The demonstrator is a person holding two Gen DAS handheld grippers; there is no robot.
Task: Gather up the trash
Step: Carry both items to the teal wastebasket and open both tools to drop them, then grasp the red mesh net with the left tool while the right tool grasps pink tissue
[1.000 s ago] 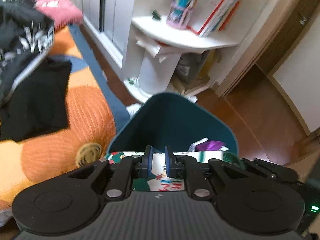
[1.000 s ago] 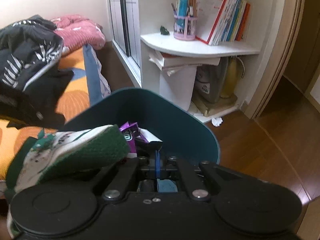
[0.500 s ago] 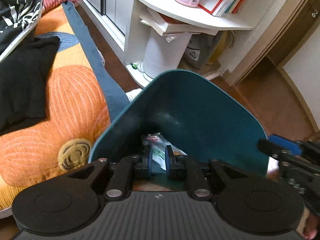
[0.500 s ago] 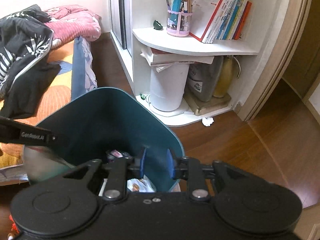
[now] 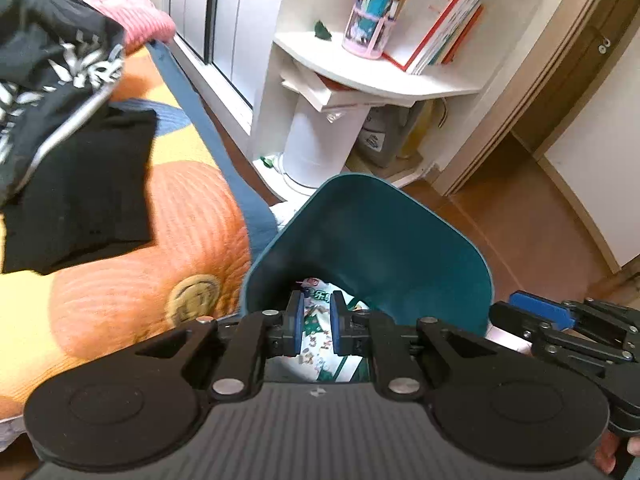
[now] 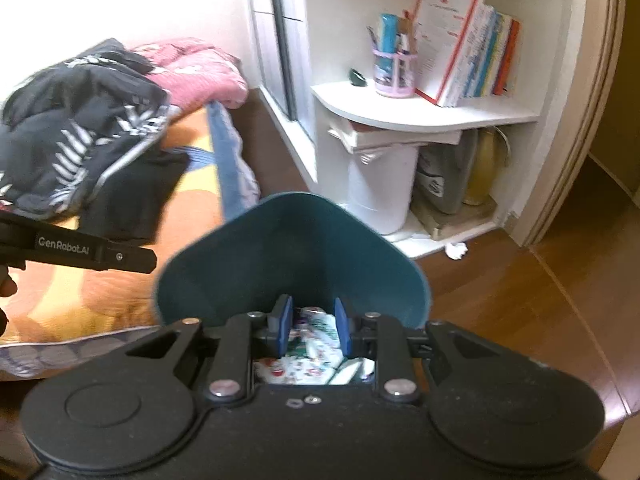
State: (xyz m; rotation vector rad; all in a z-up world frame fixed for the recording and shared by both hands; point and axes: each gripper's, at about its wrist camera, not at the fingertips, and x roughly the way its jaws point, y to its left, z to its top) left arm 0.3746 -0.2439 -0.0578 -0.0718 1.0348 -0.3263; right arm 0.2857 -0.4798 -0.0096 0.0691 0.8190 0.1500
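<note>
A teal bin (image 5: 400,240) stands on the floor beside the bed, and both grippers hover over its near rim. A white and green printed wrapper (image 5: 320,352) lies inside it with other packets. My left gripper (image 5: 316,322) is shut, its blue pads close together with nothing pinched; the wrapper seen through the gap lies below. My right gripper (image 6: 313,322) is open above the same wrapper (image 6: 312,344) and the bin (image 6: 288,248), pads clear of it. The right gripper (image 5: 532,312) shows at the bin's right edge, the left gripper (image 6: 132,258) at its left. A crumpled white tissue (image 6: 456,250) lies on the floor by the shelf base.
The bed with an orange quilt (image 5: 140,260) and black clothes (image 5: 80,184) is to the left. Behind the bin are a white corner shelf (image 6: 420,114) with books and a pen cup, and a white pail (image 6: 380,188) under it. Wooden floor (image 6: 500,300) runs to the right.
The right gripper went from shut to open and rose. The printed wrapper that was up by the grippers now lies in the bin. The left gripper stays shut.
</note>
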